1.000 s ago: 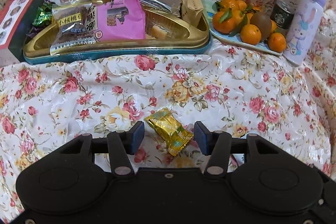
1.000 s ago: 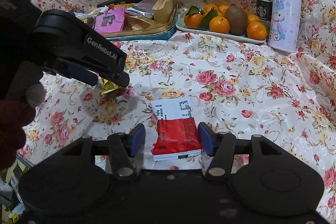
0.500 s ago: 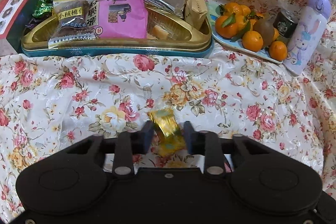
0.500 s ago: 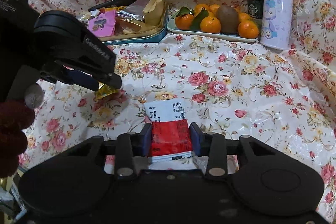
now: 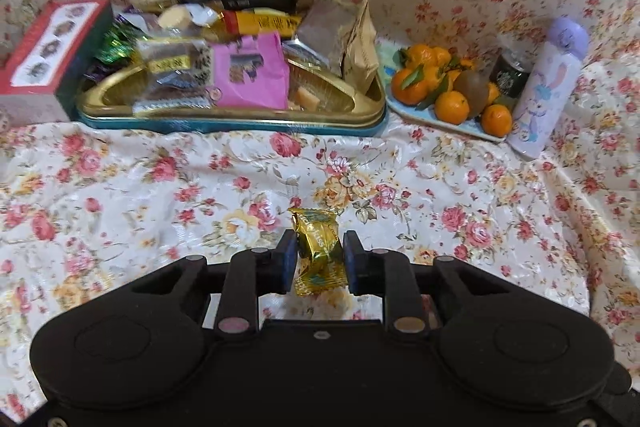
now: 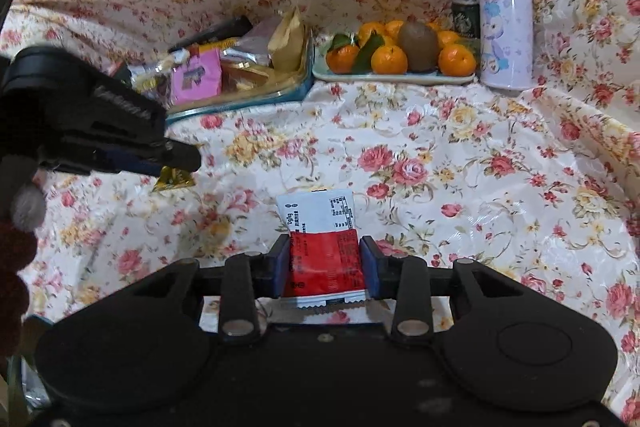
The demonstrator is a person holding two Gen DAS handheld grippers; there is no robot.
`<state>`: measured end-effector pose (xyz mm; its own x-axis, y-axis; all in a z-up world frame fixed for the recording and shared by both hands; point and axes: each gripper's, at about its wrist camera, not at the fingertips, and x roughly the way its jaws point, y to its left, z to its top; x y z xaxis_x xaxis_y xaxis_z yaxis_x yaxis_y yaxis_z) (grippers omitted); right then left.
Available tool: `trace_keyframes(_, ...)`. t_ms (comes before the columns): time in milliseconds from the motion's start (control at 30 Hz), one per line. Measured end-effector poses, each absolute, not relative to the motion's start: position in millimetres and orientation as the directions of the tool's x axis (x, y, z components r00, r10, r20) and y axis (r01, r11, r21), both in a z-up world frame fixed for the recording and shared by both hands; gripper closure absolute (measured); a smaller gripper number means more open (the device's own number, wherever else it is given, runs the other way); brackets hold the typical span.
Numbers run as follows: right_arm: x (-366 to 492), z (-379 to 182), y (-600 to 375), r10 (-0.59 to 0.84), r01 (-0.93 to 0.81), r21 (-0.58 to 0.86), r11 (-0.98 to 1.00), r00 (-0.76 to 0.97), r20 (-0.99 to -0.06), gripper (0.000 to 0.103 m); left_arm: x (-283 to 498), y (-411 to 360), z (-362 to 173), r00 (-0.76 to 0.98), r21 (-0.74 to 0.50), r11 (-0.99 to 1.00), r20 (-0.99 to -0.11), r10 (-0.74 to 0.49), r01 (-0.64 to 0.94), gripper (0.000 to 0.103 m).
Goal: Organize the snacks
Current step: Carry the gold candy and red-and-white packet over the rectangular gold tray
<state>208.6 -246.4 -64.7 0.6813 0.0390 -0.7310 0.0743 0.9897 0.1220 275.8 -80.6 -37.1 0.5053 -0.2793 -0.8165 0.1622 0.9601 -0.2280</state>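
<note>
The cloth (image 5: 400,179) is white with pink, red and yellow roses. The candy (image 5: 319,251) is gold foil with green print; the packet (image 6: 324,247) is red below, white above. The tin (image 5: 240,125) is gold inside, teal outside. Oranges (image 6: 388,59) sit on a pale green plate (image 6: 400,77); the flask (image 6: 506,11) is lilac with a rabbit.

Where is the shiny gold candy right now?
The gold candy is pinched in the left gripper, above the flowery cloth in front of the snack tin. The right wrist view shows it at left.
</note>
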Motion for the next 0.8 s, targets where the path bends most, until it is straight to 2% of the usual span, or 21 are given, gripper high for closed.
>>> trace_keyframes(400,140,-9,-230,0.065,0.043,0.154,0.987,0.773,-0.631,0.065,181,-50,16,0.630,-0.111,0.971,-0.744,-0.222,0.211,0.071)
trace_keyframes(800,37,26,-214,0.105,-0.002,0.187,0.982,0.835,-0.540,0.064,80,-26,25,0.687,-0.064,0.976,-0.700,-0.193,0.209,0.071)
